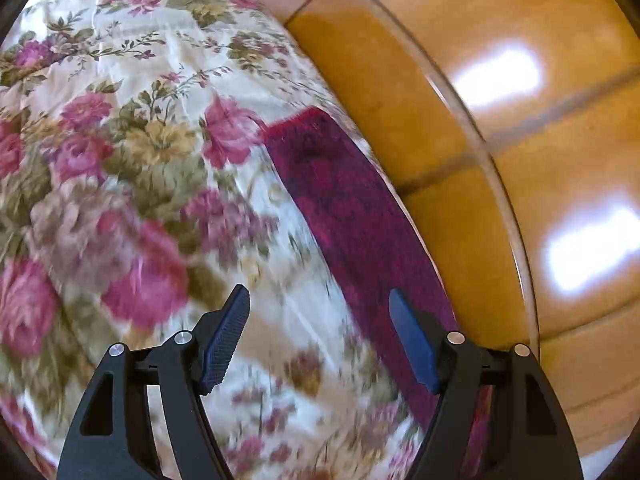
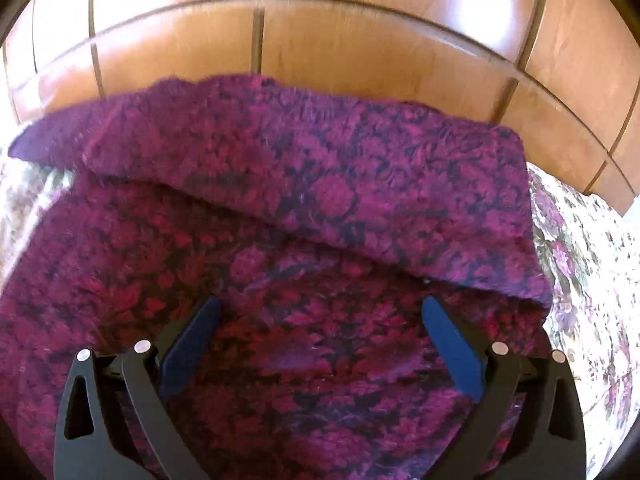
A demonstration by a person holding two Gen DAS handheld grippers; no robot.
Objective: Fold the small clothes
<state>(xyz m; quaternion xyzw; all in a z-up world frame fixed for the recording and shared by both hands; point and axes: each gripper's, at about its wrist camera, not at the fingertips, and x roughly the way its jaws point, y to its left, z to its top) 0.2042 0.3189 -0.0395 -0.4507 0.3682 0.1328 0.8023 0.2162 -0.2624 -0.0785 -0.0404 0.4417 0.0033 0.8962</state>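
The magenta-and-black patterned garment (image 2: 304,264) lies on a floral cloth (image 1: 140,152) that covers the work surface, and beyond both runs a glossy wooden floor (image 1: 520,160) of wide planks. In the right wrist view the garment fills most of the frame; its far part is folded back toward the camera, the flap's free edge running aslant from upper left down to lower right, where it ends in a corner close to the floral cloth's exposed strip. The far fold line sits close to the edge of the covered surface, with floor directly behind it. The right gripper (image 2: 320,320) hangs above the lower, single layer of the garment, its jaws spread wide with nothing between them. In the left wrist view the garment shows as a long narrow band along the cloth's right-hand border, one squared corner pointing up toward the frame's centre. The left gripper (image 1: 320,316) is over bare floral cloth just beside that band, jaws apart and empty. To its left the cloth stretches broad and uncluttered, though blurred.
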